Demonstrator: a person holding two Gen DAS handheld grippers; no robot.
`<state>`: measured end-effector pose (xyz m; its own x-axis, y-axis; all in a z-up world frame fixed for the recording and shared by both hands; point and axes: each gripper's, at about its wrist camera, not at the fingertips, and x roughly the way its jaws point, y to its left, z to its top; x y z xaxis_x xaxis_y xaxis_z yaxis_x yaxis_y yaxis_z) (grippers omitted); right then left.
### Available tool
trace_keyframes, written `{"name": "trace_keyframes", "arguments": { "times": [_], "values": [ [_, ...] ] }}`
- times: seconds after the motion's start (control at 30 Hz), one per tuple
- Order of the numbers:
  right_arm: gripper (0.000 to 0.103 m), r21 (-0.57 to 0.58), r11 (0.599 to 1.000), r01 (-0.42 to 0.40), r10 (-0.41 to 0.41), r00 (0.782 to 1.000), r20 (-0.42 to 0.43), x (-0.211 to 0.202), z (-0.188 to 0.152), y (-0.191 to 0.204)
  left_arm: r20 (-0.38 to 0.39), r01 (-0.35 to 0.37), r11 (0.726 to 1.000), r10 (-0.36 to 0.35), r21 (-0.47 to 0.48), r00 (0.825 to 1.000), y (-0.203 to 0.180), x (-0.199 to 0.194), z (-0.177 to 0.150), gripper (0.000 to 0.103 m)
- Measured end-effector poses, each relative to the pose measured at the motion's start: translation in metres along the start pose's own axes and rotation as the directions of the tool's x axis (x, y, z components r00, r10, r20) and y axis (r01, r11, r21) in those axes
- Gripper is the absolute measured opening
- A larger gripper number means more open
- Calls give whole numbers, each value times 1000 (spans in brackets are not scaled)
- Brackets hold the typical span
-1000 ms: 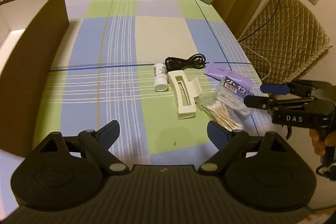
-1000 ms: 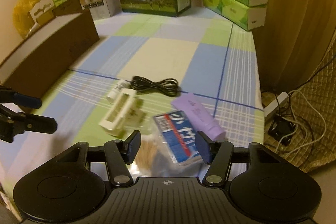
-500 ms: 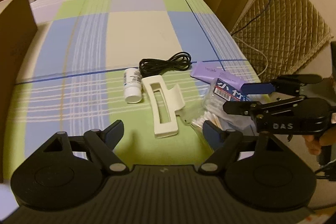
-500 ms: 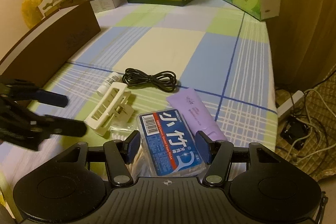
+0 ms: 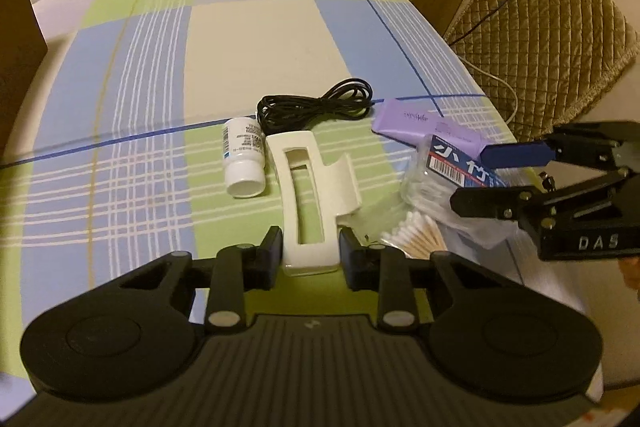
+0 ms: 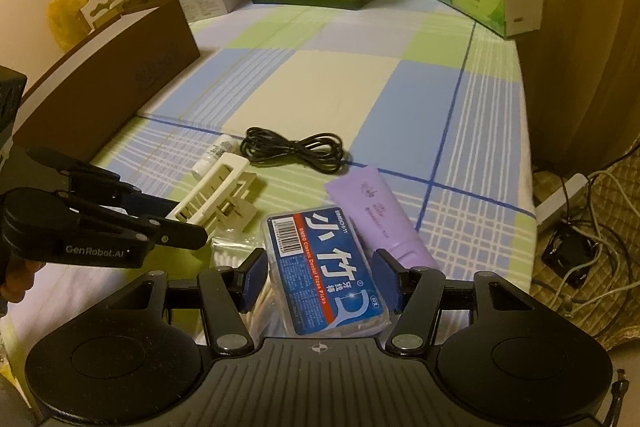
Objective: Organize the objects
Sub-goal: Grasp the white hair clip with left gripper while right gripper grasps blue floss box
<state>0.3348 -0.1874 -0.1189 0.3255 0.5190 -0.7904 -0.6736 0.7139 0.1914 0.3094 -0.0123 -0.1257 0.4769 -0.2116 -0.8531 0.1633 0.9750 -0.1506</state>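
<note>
My left gripper (image 5: 311, 250) has come down and forward onto the cream hair clip (image 5: 310, 201), and where its jaws stood wide a second ago they are now closing, with the clip's near end between them and the pads at or just off its sides; I can't yet call it a firm grip. The clip lies flat on the checked cloth (image 5: 248, 39), just beside the white bottle (image 5: 243, 163) on one side and the cotton swabs (image 5: 416, 233) on the other, with the black cable (image 5: 316, 105) beyond it. My right gripper (image 6: 320, 277) has sunk a little but its jaws have not changed: they sit apart on either side of the blue floss box (image 6: 326, 267), and I see gaps at both pads, so nothing is held there. The purple tube (image 6: 378, 215) lies just beside that box. What this means, as I read it: the clip is the first item being taken, and once the pads bite I'd lift it clear without dragging the swabs or nudging the bottle, which could roll. The brown box (image 6: 108, 95) along the far left edge looks like the likely place to put things, though I can't see inside it from here. The right side looks staged for the floss box next, but that pick has not started.
</note>
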Motion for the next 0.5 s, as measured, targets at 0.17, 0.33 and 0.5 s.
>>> {"name": "trace_keyframes", "arguments": {
  "times": [0.17, 0.33, 0.5],
  "values": [
    [56, 5, 1000, -29, 29, 999, -13, -1, -5, 16, -10, -26, 1000, 26, -3, 1000, 10, -18, -18, 26],
    [56, -30, 999, -18, 17, 1000, -24, 3, -8, 32, -39, -66, 996, 64, -60, 997, 34, -41, -48, 26],
    [56, 22, 1000, -2, 3, 999, -42, 17, -6, 24, -55, -81, 990, 76, -111, 996, 52, -51, -59, 26]
  ]
}}
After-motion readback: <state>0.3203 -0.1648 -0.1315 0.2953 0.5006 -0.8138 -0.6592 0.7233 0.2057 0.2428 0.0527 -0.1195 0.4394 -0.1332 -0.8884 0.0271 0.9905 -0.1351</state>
